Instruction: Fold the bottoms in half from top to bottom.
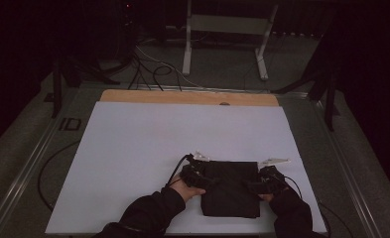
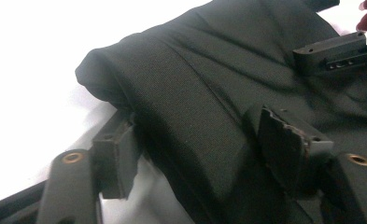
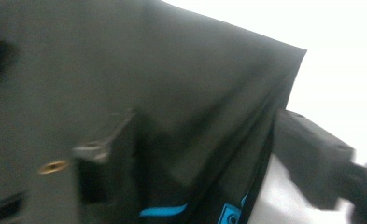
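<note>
A folded black garment (image 1: 230, 188) lies on the white table cover (image 1: 148, 134) near the front edge. My left gripper (image 1: 202, 181) is at the garment's left edge. In the left gripper view it (image 2: 202, 154) stands open, its jaws straddling the thick folded edge of the garment (image 2: 195, 88). My right gripper (image 1: 254, 187) is at the right edge. In the right gripper view it (image 3: 209, 158) is also open, one jaw on top of the garment (image 3: 172, 70) and one outside its edge. A blue label (image 3: 228, 214) shows between the layers.
A wooden strip (image 1: 187, 97) runs along the table's far edge. Beyond it, cables (image 1: 153, 69) lie on the floor beside a white metal stand (image 1: 227, 25). Dark poles stand at both sides. The cover is bare to the left and behind the garment.
</note>
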Demonstrator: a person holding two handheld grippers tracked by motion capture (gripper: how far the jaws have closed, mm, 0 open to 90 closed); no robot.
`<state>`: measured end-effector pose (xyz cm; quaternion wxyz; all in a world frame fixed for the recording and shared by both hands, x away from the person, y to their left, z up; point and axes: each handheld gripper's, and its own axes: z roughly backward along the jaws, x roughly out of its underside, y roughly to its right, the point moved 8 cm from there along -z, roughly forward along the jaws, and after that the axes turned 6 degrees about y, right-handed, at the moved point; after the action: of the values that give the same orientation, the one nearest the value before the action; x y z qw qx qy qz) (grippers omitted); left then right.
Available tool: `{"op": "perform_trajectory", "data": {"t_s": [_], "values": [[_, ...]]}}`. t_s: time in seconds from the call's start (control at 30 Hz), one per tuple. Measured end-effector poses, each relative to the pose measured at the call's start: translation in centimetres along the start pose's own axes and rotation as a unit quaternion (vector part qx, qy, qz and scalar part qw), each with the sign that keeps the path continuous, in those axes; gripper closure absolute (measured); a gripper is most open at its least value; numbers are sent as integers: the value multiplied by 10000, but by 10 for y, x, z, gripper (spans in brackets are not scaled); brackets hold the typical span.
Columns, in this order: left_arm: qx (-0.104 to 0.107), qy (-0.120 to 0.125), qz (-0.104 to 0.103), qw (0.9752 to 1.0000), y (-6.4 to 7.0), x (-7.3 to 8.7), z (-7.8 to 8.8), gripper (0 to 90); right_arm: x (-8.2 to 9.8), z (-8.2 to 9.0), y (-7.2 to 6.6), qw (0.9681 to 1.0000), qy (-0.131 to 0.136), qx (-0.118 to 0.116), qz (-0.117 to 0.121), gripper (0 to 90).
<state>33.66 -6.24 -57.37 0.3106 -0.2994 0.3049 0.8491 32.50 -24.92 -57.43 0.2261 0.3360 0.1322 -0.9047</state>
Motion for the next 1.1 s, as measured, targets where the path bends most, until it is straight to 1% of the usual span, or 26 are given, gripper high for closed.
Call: {"op": "perform_trajectory", "data": {"t_s": [0.07, 0.17, 0.2, 0.23, 0.27, 0.33, 0.4, 0.47, 0.53, 0.6, 0.63, 0.67, 0.7, 0.73, 0.77, 0.83, 0.9, 0.93, 0.97, 1.03, 1.1], "values": [[78, -26, 59, 9999, 1, 0, 0, 415, 0, 1, -2, 9999, -5, -113, 21, 395], [106, -75, 36, 9999, 1, 0, -1, 486, -1, 2, -6, 9997, -10, -249, 36, 501], [106, -75, 36, 9999, 1, 0, -1, 521, -1, 2, -6, 9997, -10, -249, 36, 501], [149, -85, 62, 9998, 2, 0, -2, 521, -1, 2, -7, 9996, -6, -293, 40, 528], [154, -101, 60, 9998, 3, 0, -2, 558, -1, 2, -8, 9995, -11, -329, 41, 562], [163, -127, 27, 9998, 4, 0, -3, 594, -1, 3, -11, 9990, -26, -437, 13, 637], [153, -120, -42, 9998, 5, 0, -4, 616, -1, 3, -13, 9987, -31, -508, 6, 689], [157, -126, -23, 9998, 6, 0, -4, 653, -1, 3, -14, 9986, -33, -520, 21, 722], [149, -122, -33, 9998, 7, 0, -4, 687, -1, 4, -15, 9987, -59, -508, 50, 742], [144, -87, -5, 9999, 8, -1, -4, 706, -2, 4, -15, 9989, -9, -472, 19, 754], [160, -78, -67, 9998, 8, -2, -3, 713, -2, 5, -16, 9989, 4, -461, 34, 759], [160, -78, -67, 9998, 8, -2, -3, 722, -3, 6, -16, 9990, 19, -434, 76, 763], [162, -76, -143, 9997, 10, -3, -2, 725, -3, 7, -16, 9991, 25, -414, 83, 766], [170, -47, -126, 9998, 10, -4, -2, 728, -4, 7, -17, 9991, 33, -415, 68, 768], [209, -32, -142, 9997, 11, -6, -1, 729, -4, 8, -17, 9991, 60, -424, 70, 769], [221, -17, -200, 9996, 12, -7, 1, 731, -5, 9, -17, 9991, 86, -412, 87, 771], [261, 10, -260, 9993, 14, -10, 4, 733, -6, 12, -17, 9990, 121, -431, 28, 771], [273, 32, -264, 9993, 15, -11, 5, 733, -7, 12, -17, 9990, 146, -416, 66, 771], [286, 57, -263, 9992, 16, -13, 6, 734, -7, 13, -17, 9989, 171, -423, 56, 772], [272, 81, -339, 9990, 18, -15, 8, 735, -9, 15, -18, 9987, 235, -435, 83, 771], [264, 99, -361, 9990, 19, -17, 9, 736, -12, 18, -19, 9985, 317, -440, 61, 771]]}}
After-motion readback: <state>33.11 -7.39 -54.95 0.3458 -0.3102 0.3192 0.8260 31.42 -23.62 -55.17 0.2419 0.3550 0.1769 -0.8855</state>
